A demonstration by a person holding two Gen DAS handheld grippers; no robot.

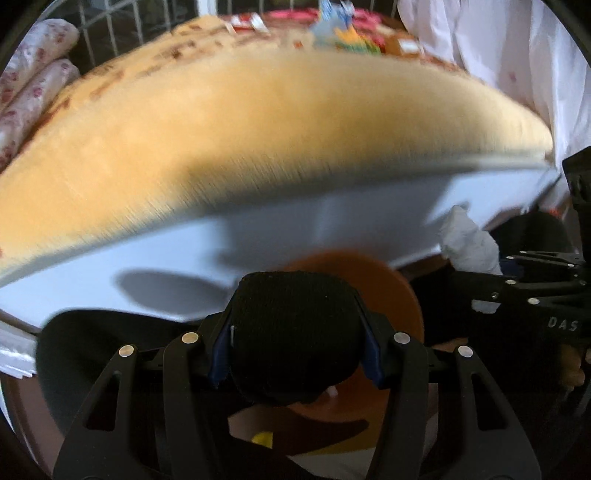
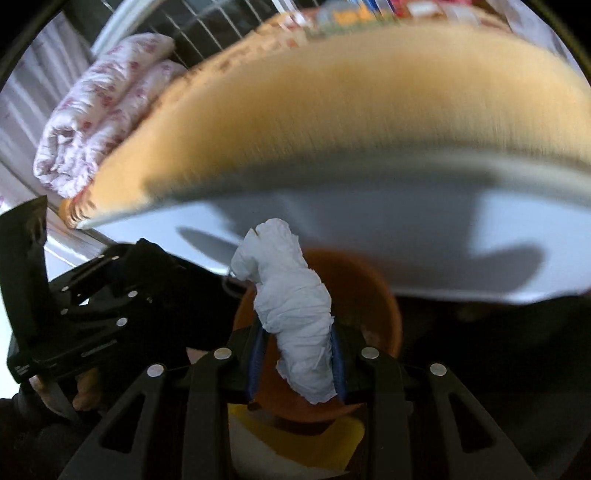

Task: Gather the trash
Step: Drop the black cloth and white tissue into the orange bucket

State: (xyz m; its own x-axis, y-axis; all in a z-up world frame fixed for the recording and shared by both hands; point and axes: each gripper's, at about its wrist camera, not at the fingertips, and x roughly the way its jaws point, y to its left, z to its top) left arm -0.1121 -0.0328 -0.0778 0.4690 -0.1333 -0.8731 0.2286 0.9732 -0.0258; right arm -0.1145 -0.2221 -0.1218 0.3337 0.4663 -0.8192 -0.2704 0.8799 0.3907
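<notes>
My left gripper [image 1: 295,350] is shut on a rolled black fabric bundle [image 1: 291,332], which fills the space between its blue pads. Just beyond and below it stands an orange-brown bin [image 1: 399,291]. My right gripper [image 2: 297,363] is shut on a crumpled white tissue [image 2: 291,291], which sticks up past the fingertips over the same orange-brown bin [image 2: 369,288]. In the left wrist view the tissue [image 1: 469,240] and the right gripper [image 1: 517,288] show at the right edge. In the right wrist view the left gripper [image 2: 96,302] is at the left, with a hand [image 2: 85,395] under it.
A bed with an orange-tan blanket [image 1: 258,122] and a white side panel [image 1: 184,240] rises right behind the bin. Rolled floral bedding [image 2: 103,107] lies at its far left. Colourful packets [image 1: 343,33] lie at the bed's far end. A white garment [image 1: 517,55] hangs at right.
</notes>
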